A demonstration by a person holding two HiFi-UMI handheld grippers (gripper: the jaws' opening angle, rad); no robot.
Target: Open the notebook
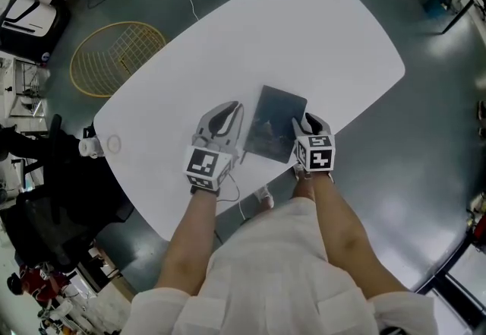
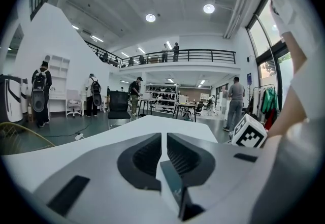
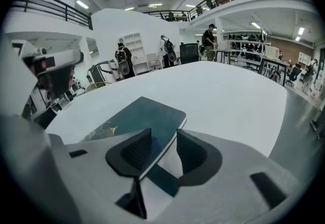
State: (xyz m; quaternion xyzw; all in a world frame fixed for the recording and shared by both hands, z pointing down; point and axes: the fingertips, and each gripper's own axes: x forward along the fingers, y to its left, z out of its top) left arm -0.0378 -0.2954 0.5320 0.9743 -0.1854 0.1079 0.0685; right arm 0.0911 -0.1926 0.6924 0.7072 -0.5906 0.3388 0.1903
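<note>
head view: the notebook (image 1: pixel 275 122) lies closed and flat on the white table (image 1: pixel 326 30), just below the middle of the frame. its long axis runs roughly top to bottom, leaning a bit to the right at the top. the left gripper (image 1: pixel 229 109) sits just beside the long left edge. the right gripper (image 1: pixel 306 124) is at the right edge, down near the lower right corner.

left gripper view: its jaws are pretty much together with only a thin slit between them, and i can't see anything pinched at the pads. a dark teal sliver of the notebook (image 2: pixel 171 182) pokes in at lower centre, down in the throat, so the book is just off to the right of this tool and low.

right gripper view: this is the one that matters imo. the right gripper (image 3: pixel 163 132) has its jaws standing wide apart and they straddle the notebook's near right edge. the left jaw is over the dark cover (image 3: pixel 137 114) and the right jaw is off the side over bare table (image 3: pixel 223 91). no squeeze on it yet. a pale strip of pages shows along that edge, so my guess is it's the free side and the spine is over by the left gripper. the right one looks nearer for catching the cover and swinging it toward frame left.
</note>
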